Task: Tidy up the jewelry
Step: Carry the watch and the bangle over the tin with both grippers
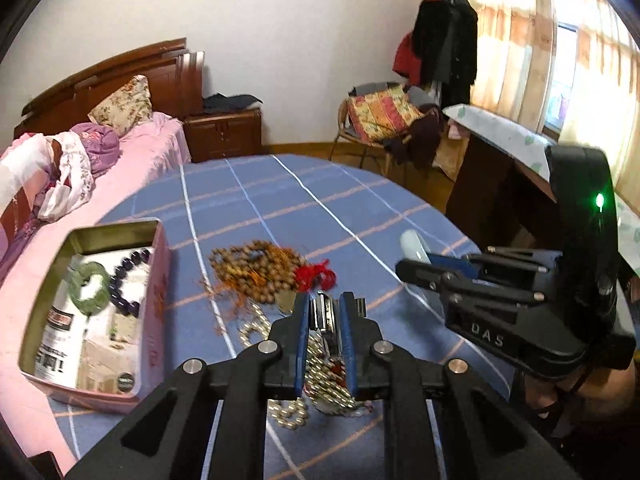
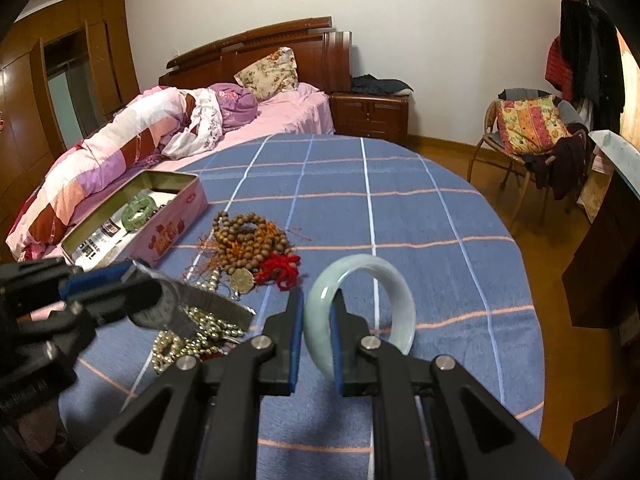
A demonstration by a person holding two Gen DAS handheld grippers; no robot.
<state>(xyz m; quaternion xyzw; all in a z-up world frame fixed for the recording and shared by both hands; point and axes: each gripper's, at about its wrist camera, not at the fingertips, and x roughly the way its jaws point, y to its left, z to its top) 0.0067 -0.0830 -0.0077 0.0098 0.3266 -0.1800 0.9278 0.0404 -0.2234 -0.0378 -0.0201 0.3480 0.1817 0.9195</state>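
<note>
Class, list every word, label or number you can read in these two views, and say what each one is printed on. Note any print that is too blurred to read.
"DAS": on the black body of the right gripper, seen from the left wrist view.
Red lettering on the side of the pink tin: too blurred to read.
Printed paper lining inside the tin: too small and blurred to read.

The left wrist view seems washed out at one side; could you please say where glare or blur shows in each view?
Left wrist view: the sunlit curtains blow out at upper right, and straight lines bow. Right wrist view: evenly lit, but the left gripper and its metal piece smear with blur.
</note>
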